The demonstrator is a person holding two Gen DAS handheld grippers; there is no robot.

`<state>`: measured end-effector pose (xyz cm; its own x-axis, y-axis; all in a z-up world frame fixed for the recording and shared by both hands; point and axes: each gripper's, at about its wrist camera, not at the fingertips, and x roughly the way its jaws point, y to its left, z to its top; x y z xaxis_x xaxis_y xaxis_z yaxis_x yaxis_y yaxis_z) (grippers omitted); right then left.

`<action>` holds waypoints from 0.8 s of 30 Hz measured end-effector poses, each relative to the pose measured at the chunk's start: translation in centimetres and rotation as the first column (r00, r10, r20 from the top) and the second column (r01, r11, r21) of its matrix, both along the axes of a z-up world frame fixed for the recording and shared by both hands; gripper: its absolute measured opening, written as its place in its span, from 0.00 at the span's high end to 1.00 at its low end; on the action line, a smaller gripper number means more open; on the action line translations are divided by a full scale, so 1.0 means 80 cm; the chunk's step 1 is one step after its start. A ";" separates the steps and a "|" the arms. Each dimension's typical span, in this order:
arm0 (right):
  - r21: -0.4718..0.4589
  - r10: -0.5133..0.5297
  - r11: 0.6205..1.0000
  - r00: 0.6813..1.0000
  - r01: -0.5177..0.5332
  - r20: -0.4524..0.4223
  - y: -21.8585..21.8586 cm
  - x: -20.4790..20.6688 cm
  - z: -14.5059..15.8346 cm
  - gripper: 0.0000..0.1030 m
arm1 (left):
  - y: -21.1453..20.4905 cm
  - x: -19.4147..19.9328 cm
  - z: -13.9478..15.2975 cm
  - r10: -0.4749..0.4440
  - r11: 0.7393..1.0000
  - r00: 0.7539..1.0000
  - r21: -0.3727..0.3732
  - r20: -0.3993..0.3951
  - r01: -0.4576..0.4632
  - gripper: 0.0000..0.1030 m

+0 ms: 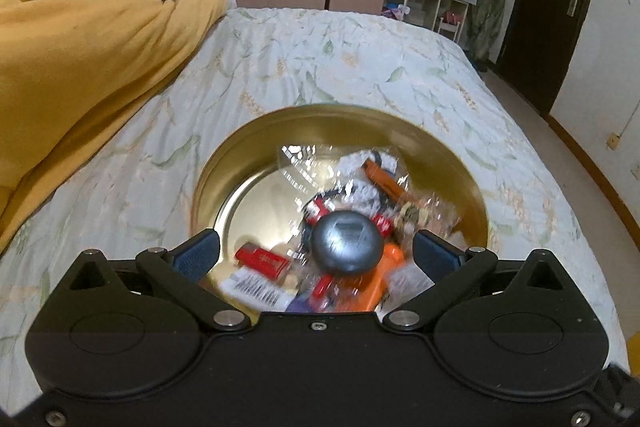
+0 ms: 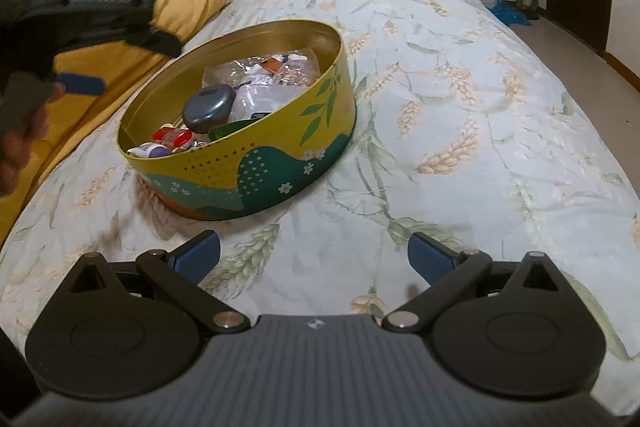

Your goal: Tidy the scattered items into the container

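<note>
progress: looks near done, no loose items visible on the bedspread (image 2: 460,115) | round tin (image 2: 256,163) mid-bed, holds grey oval case (image 2: 209,107), red packets, orange tube, plastic bags | my left gripper (image 1: 316,251) over the tin, fingers spread, empty | right gripper (image 2: 314,255) spread, empty, short of the tin | left: probably nothing, unless strays lie out of view

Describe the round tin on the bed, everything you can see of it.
The round tin is a shallow, lidless metal container with a shiny gold inside. Its outer wall is yellow with green leaves, teal hills, dots and small white flowers. It sits upright on the floral bedspread, near the yellow blanket. Inside lie a grey oval case, red packets, clear wrappers and other small items. The left gripper hovers open over it.
</note>
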<state>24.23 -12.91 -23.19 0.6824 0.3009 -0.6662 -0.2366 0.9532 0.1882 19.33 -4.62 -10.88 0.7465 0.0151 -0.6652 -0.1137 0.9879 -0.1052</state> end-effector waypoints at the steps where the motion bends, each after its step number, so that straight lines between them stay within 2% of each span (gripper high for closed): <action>1: -0.003 -0.002 1.000 1.000 0.002 0.002 0.000 0.000 0.000 0.00 | 0.003 -0.006 -0.003 0.004 1.000 1.000 -0.005 -0.003 -0.004 0.00; 10: -0.017 -0.021 1.000 1.000 0.021 0.010 -0.001 -0.002 0.001 0.00 | 0.024 -0.050 -0.030 0.033 0.999 0.998 -0.019 -0.047 -0.034 0.00; 24: -0.023 -0.034 0.999 0.999 0.034 0.021 -0.003 -0.006 0.004 0.00 | 0.038 -0.092 -0.067 0.035 0.998 0.993 0.052 -0.109 -0.030 0.00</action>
